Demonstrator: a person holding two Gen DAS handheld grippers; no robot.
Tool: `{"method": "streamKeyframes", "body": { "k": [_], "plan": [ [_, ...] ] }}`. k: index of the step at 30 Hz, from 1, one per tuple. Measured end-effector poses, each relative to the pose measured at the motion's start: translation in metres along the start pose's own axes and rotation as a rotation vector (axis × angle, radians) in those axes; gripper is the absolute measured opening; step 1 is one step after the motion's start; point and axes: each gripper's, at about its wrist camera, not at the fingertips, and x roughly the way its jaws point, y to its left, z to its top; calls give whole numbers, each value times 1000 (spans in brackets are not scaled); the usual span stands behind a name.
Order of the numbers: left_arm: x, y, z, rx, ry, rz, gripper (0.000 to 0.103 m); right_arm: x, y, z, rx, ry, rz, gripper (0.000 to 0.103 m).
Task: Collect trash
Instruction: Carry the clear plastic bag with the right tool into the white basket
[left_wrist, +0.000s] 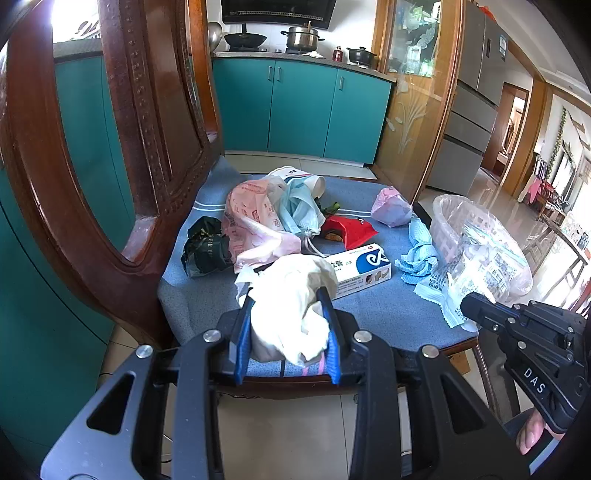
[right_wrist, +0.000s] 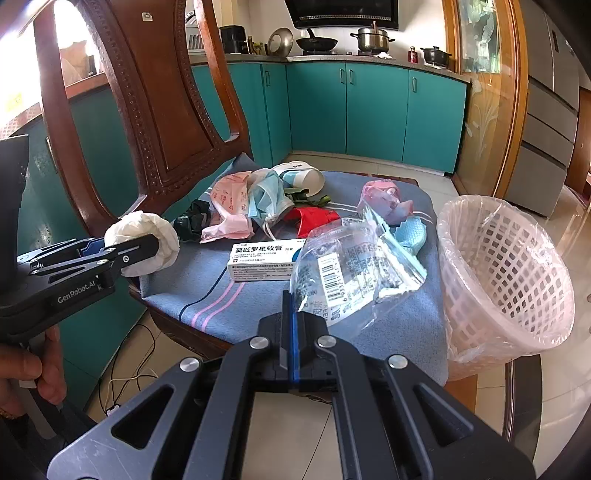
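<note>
Trash-strewn blue chair cushion

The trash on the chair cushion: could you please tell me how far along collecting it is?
Barely begun: the basket looks empty. In hand: left claw grips a white wad; right claw pinches a clear bag. Left: ointment box, masks, pink bags, red wrapper.
</note>
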Motion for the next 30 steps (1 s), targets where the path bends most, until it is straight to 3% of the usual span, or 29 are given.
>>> {"method": "streamKeyframes", "body": {
  "k": [20,23,30],
  "plan": [
    [4,-3,0,6,1,6,33,-3,-13,3,20,-20,-19,1],
    [5,-1,0,1,2,10,33,-6,-36,12,64,-57,-75,1],
    [2,-1,0,1,-3,8,33,-14,-147,36,320,-174,-307,1]
  ]
}}
